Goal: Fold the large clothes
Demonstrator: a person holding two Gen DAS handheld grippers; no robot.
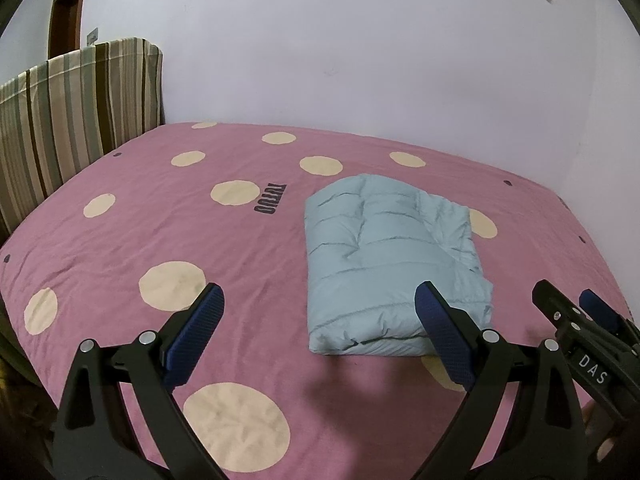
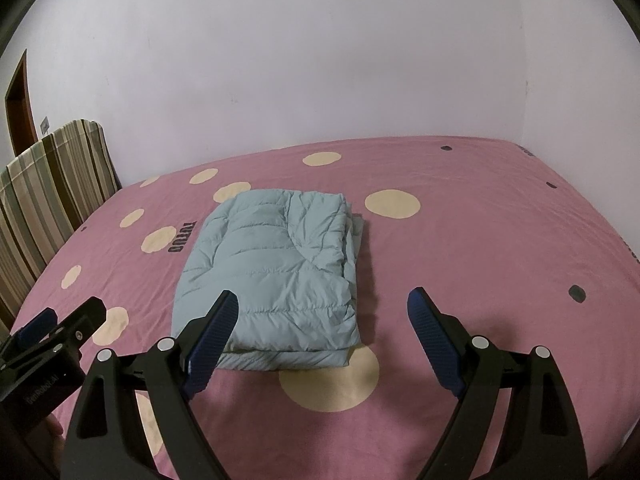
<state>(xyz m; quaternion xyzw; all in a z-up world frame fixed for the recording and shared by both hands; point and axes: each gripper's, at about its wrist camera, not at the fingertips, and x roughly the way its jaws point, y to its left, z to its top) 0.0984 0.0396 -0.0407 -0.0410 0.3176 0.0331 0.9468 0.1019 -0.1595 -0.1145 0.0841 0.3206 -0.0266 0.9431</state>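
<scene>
A light blue quilted jacket [image 1: 388, 264] lies folded into a thick rectangle on the pink bed; it also shows in the right wrist view [image 2: 276, 280]. My left gripper [image 1: 320, 300] is open and empty, held above the bed in front of the jacket's near left corner. My right gripper [image 2: 324, 304] is open and empty, held in front of the jacket's near right edge. The right gripper's tip shows in the left wrist view [image 1: 568, 308], and the left gripper's tip shows in the right wrist view [image 2: 68, 324].
The bed has a pink cover with cream dots [image 1: 168, 232], also in the right wrist view [image 2: 480, 248]. A striped headboard cushion [image 1: 68, 120] stands at the left. A pale wall [image 1: 360, 60] runs behind the bed. A brown door [image 1: 66, 16] is far left.
</scene>
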